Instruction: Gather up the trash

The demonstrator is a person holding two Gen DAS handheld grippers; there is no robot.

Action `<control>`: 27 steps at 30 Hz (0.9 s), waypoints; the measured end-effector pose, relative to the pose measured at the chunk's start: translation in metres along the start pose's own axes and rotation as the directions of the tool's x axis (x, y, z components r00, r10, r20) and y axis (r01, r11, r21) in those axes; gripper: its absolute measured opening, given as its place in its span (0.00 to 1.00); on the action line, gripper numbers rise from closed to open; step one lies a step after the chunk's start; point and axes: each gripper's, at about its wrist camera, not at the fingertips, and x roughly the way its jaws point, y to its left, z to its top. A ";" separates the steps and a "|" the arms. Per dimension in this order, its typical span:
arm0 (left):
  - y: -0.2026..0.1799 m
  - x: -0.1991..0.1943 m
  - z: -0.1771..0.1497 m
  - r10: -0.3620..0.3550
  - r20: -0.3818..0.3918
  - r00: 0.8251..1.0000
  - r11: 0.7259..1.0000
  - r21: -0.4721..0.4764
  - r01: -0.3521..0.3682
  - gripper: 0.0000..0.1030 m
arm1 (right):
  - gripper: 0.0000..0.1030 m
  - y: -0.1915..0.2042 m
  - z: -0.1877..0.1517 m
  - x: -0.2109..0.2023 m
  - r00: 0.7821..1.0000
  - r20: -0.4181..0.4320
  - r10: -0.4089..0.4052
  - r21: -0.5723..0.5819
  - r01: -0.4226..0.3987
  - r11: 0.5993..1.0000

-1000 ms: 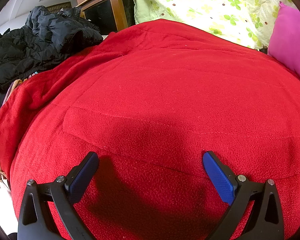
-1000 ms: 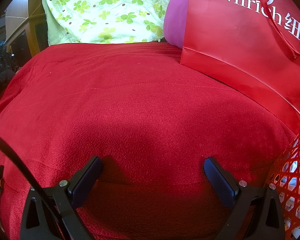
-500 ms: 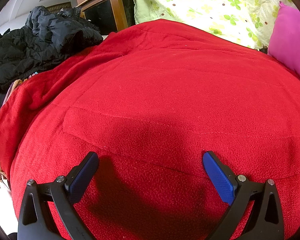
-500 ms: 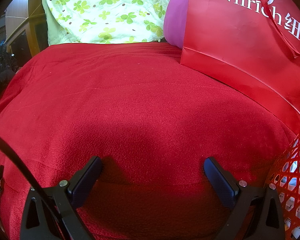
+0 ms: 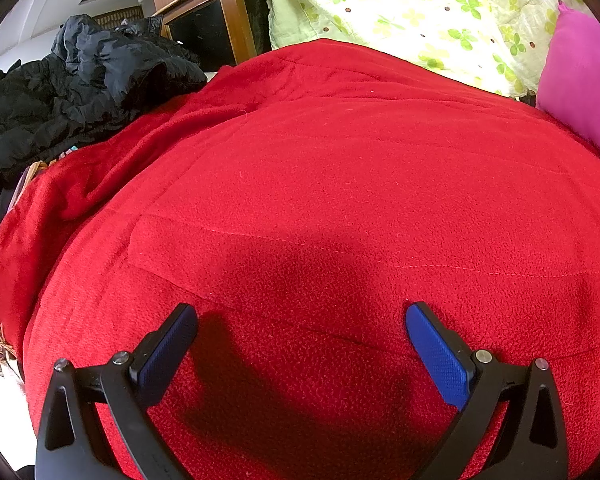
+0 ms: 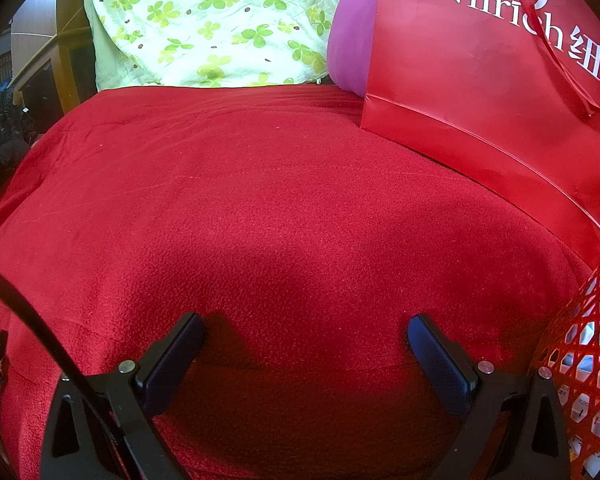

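Red fleece blanket (image 5: pixel 340 200) fills both views, and no trash shows on it. The left gripper (image 5: pixel 300 320) and right gripper (image 6: pixel 306 330) hang low over it, jaws wide and empty, seemingly ready to pick. A red mesh basket (image 6: pixel 580 340) at the right, beside a red bag (image 6: pixel 500 80), likely holds whatever was gathered.

Red lattice basket (image 6: pixel 580 360) at near right edge, on red blanket (image 6: pixel 284 208); white packets visible through its holes. Red "Nilrich" paper bag (image 6: pixel 480 72) lying tilted, far right.
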 end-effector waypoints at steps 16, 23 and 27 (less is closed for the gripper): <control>0.009 0.001 0.000 -0.040 -0.014 0.999 0.999 -0.034 0.040 1.00 | 1.00 0.000 0.000 0.000 1.000 0.000 0.000 0.000 0.000 1.000; 0.013 0.005 0.000 -0.075 -0.016 0.997 0.996 -0.051 0.074 1.00 | 1.00 0.000 0.000 0.000 1.000 0.000 0.000 0.000 0.000 1.000; 0.014 0.005 0.000 -0.080 -0.018 0.997 0.996 -0.051 0.079 1.00 | 1.00 0.000 0.000 0.000 1.000 0.002 0.000 0.000 0.000 1.000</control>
